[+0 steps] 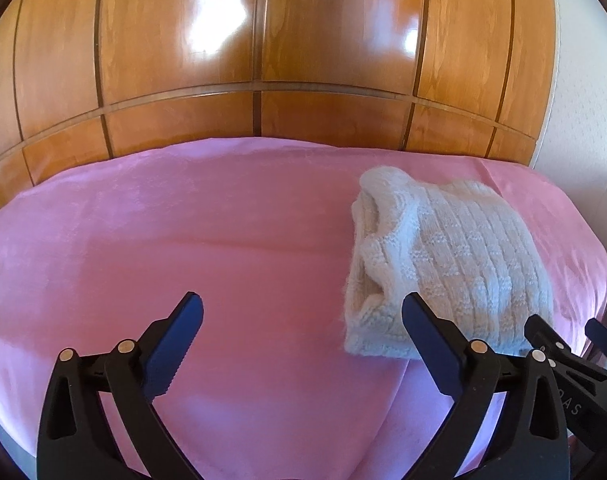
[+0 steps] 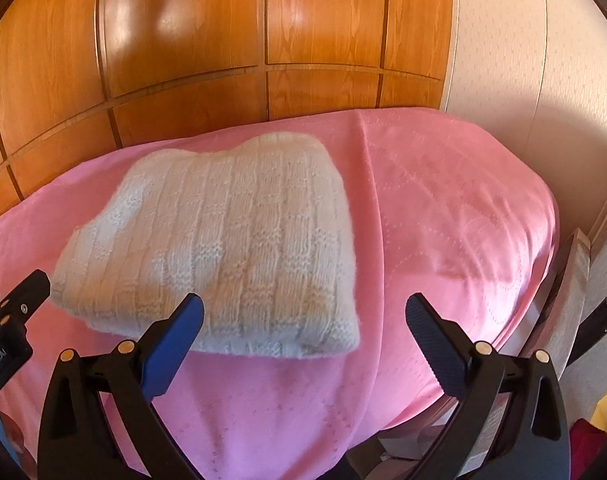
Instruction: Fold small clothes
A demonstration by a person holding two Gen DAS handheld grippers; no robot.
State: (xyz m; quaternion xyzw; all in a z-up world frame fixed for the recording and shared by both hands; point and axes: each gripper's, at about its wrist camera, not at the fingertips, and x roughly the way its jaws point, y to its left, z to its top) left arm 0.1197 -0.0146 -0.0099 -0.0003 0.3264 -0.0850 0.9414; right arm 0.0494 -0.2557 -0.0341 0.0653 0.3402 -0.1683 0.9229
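Observation:
A white knitted garment (image 1: 443,264) lies folded into a thick rectangle on the pink bed cover (image 1: 183,240). In the right wrist view the garment (image 2: 223,248) sits left of centre. My left gripper (image 1: 303,312) is open and empty, above the cover just left of the garment's near left corner. My right gripper (image 2: 303,312) is open and empty, above the cover at the garment's near right corner. The right gripper also shows at the left wrist view's right edge (image 1: 567,336). The left gripper shows at the right wrist view's left edge (image 2: 15,292).
A glossy wooden wardrobe (image 1: 263,60) stands behind the bed. A pale wall (image 2: 523,60) is on the right. The bed's right edge (image 2: 551,248) drops to a wooden frame (image 2: 575,264).

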